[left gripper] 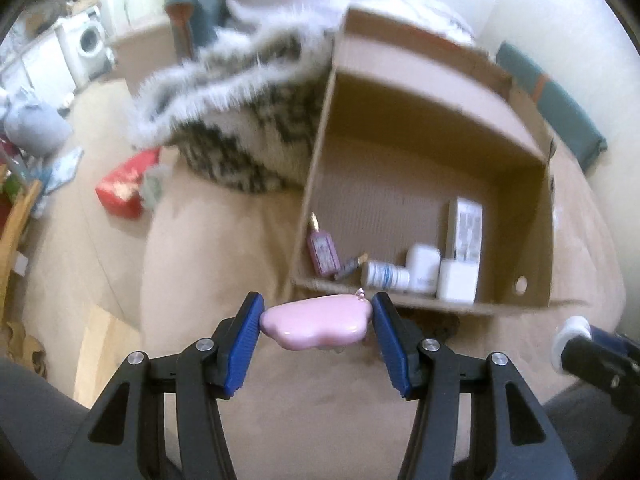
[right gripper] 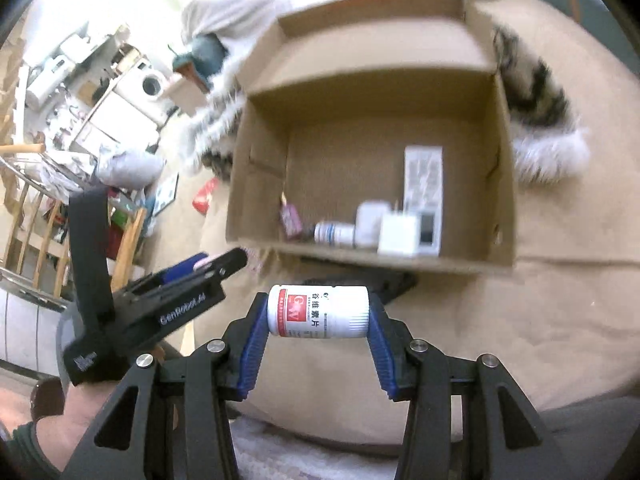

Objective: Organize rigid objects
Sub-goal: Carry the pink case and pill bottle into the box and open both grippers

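Here, left gripper (left gripper: 317,322) jaws clamped on pink case (left gripper: 316,324), right gripper (right gripper: 319,312) jaws clamped on white bottle (right gripper: 319,312)

Black-framed left gripper (left gripper: 316,322) and right gripper (right gripper: 318,312), ribbed blue pads, silver screws, white "GenRobot.AI" lettering.

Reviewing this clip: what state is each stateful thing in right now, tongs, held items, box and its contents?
Left tongs: shut on the pink case, off the bed.
Right tongs: shut on the white pill bottle, held sideways.
Cardboard box: open, flaps up.
Small striped bottle: lying on its side in the box.
Tall white carton: lying in the box.
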{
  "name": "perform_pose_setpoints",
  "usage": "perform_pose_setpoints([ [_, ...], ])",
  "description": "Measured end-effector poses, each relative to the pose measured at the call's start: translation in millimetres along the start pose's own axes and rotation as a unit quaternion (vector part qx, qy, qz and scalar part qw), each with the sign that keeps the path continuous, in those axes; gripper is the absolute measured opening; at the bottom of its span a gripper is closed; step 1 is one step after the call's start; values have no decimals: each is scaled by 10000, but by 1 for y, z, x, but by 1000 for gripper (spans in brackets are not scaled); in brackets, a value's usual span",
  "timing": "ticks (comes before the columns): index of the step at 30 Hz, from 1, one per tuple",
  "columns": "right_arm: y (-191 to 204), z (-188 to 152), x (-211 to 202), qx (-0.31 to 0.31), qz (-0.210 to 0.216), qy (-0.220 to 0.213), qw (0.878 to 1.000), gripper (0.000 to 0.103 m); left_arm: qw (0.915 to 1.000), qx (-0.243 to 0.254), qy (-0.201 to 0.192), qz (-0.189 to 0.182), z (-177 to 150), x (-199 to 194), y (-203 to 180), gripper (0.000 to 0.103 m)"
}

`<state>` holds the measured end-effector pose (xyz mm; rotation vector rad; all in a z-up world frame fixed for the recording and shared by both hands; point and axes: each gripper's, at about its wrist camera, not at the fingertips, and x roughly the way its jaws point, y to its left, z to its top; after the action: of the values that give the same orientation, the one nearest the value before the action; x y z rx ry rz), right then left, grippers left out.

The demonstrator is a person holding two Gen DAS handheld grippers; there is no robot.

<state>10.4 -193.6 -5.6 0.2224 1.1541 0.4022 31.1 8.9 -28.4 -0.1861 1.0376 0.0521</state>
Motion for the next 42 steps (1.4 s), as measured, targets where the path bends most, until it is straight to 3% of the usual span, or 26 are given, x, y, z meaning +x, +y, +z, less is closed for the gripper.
perform_pose_setpoints([
  [7, -14, 18, -25, -18, 52, -389, 9992, 49, 9969, 279, -702, 236, 18, -36, -9, 52],
  [22, -23, 82, -40, -162, 140, -1149, 9931, 49, 9957, 391, -811, 197, 78, -28, -31, 52],
  [31, -37, 111, 7, -80, 34, -971, 9952, 49, 9957, 633, -657, 150, 95, 16, -45, 52],
  [42, -58, 101, 77, 36, -91, -402, 9991, 49, 9956, 930, -97, 46, 83, 79, -53, 52],
])
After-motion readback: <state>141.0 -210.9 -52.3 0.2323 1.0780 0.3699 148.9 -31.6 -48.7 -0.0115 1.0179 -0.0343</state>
